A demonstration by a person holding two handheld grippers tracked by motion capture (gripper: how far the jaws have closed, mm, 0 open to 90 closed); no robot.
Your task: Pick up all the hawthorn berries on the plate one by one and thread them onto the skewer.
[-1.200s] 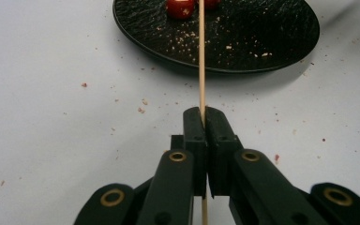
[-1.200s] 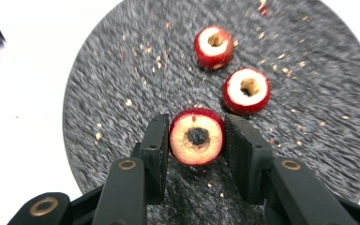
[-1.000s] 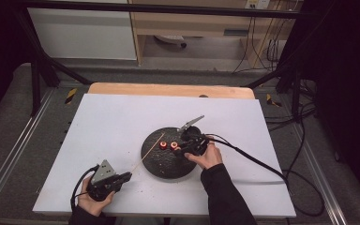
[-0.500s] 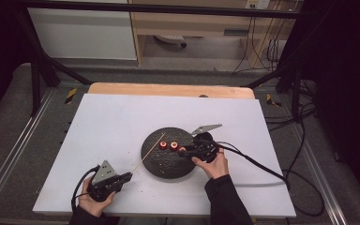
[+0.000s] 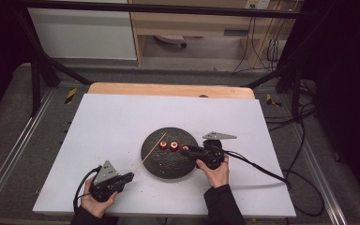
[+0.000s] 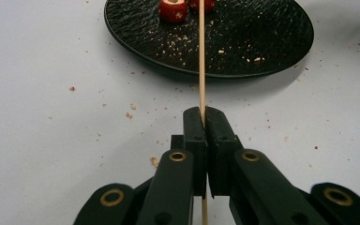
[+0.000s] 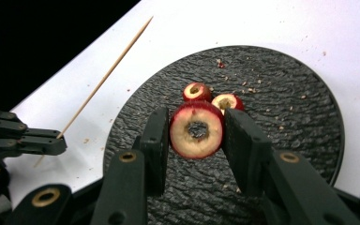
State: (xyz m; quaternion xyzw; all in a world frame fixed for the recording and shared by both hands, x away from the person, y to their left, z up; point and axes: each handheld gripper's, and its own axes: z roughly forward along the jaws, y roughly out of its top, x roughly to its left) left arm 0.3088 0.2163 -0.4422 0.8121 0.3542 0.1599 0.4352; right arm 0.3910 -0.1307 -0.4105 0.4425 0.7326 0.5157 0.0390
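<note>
At the lower left of the high view, the left gripper (image 5: 130, 176) pinches a thin wooden skewer (image 5: 151, 152) between jaws pressed together, its free end slanting up over the black plate (image 5: 168, 166), probably so the point stays steady for threading. Right of centre, the right gripper (image 5: 183, 149) clamps a cored red fruit piece (image 7: 196, 130) by its sides, leaving the hole open. Two more fruit pieces (image 7: 212, 97) lie on the plate just behind it.

No readable text, labels or numbers (anywhere in view)
</note>
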